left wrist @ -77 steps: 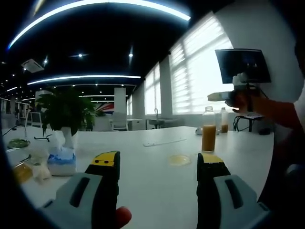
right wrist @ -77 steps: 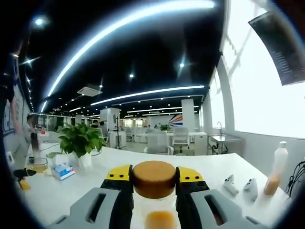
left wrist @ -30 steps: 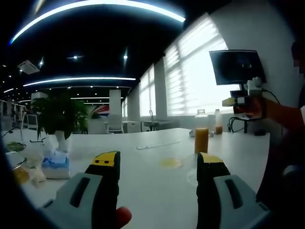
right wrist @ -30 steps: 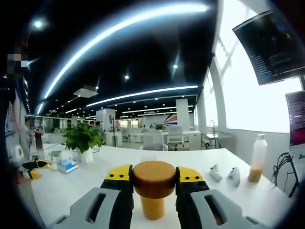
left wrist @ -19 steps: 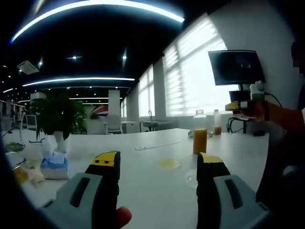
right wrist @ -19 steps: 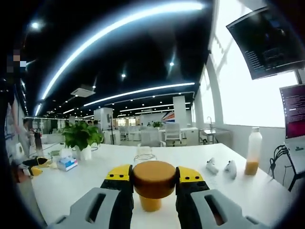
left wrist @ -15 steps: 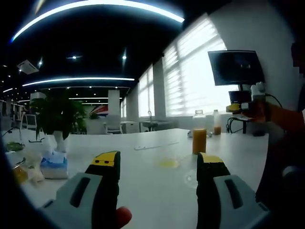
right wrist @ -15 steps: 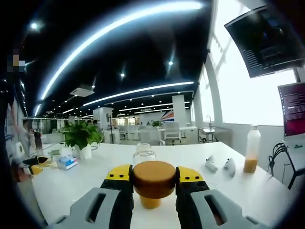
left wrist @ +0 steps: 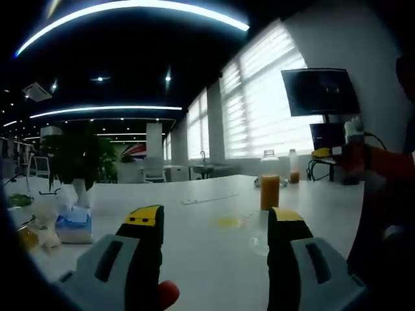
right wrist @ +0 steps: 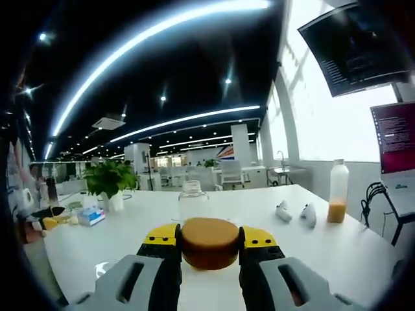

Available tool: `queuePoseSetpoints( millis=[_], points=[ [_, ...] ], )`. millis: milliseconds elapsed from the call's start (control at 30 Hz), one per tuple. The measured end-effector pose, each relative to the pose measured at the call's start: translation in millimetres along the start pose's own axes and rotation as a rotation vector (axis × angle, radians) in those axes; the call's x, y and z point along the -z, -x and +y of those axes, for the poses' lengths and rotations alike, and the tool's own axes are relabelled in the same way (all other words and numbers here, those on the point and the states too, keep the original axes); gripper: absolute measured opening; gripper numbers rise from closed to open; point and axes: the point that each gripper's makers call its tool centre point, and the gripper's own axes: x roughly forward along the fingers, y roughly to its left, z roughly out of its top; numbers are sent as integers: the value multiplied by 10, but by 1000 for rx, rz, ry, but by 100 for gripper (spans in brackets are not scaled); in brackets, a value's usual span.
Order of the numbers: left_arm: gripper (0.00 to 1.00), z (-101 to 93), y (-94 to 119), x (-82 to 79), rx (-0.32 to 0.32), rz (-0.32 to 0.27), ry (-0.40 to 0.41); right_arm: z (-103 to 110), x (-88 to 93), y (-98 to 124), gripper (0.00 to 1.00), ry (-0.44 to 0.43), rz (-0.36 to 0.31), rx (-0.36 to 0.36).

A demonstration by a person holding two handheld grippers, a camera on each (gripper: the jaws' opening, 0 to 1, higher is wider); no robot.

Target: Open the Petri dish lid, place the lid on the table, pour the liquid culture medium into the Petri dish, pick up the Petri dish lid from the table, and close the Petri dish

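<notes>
Right gripper view, near: right gripper (right wrist: 209, 247) jaws clamp a tan cork (right wrist: 209, 241); clear bottle (right wrist: 192, 201) stands beyond.
Left gripper (left wrist: 214, 227): jaws wide, empty.
Table (left wrist: 194, 253): dish (left wrist: 227, 222) with yellow medium, orange bottle (left wrist: 269, 189) farther.
Progress: pouring looks done; 1 lid to fetch, close.

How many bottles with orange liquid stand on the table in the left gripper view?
2. A wider bottle stands beyond the right finger; a smaller bottle is farther back, toward the monitor. Others may be hidden.
</notes>
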Motion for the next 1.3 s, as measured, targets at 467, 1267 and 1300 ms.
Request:
queuePoseSetpoints(
  millis=[467,1267,1300],
  points=[
    [57,-71,10,-13,14,-8,5,-33,159,201,30,-2,17,15],
    [57,-139,2,-6,14,-8,13,-86,589,458,30,-48,76,33],
    [57,-139,-2,6,16,-7,15,-85,608,465,30,-49,79,34]
  ],
)
